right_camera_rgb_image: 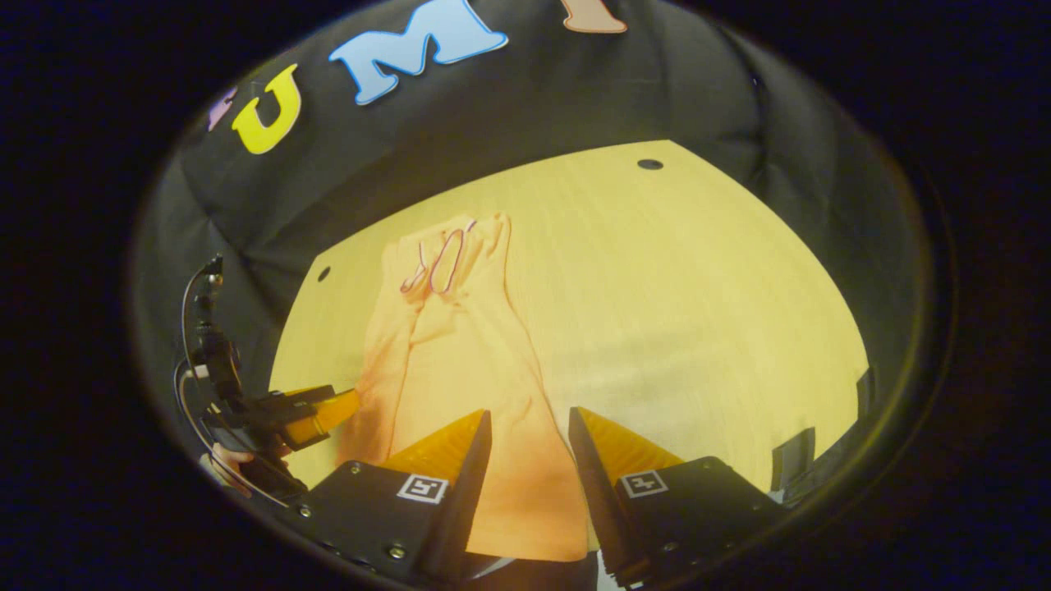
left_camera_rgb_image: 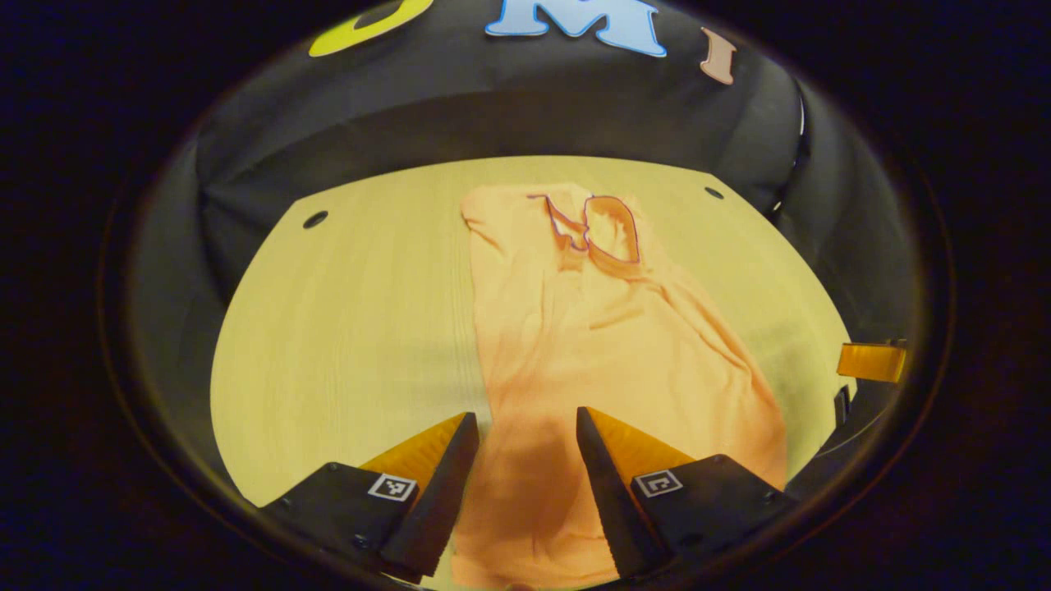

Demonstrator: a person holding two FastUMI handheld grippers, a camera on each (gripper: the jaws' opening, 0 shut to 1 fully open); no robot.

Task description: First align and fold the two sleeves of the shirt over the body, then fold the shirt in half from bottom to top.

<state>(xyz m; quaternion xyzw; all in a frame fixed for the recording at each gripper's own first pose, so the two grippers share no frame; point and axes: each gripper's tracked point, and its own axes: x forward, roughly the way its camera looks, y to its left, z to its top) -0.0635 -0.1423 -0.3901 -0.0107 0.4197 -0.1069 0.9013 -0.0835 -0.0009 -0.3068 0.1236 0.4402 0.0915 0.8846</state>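
My left gripper [left_camera_rgb_image: 525, 431] and right gripper [right_camera_rgb_image: 530, 427] both hang open over the shirt's near hem, gripping nothing, orange shirt [left_camera_rgb_image: 591, 345] flat on the wooden table [left_camera_rgb_image: 353, 312] with both sleeves folded in, collar [left_camera_rgb_image: 603, 230] at the far end.

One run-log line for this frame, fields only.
shirt: sleeves folded in, narrow strip on table | bottom fold: not done | left gripper: open over hem | right gripper: open over hem
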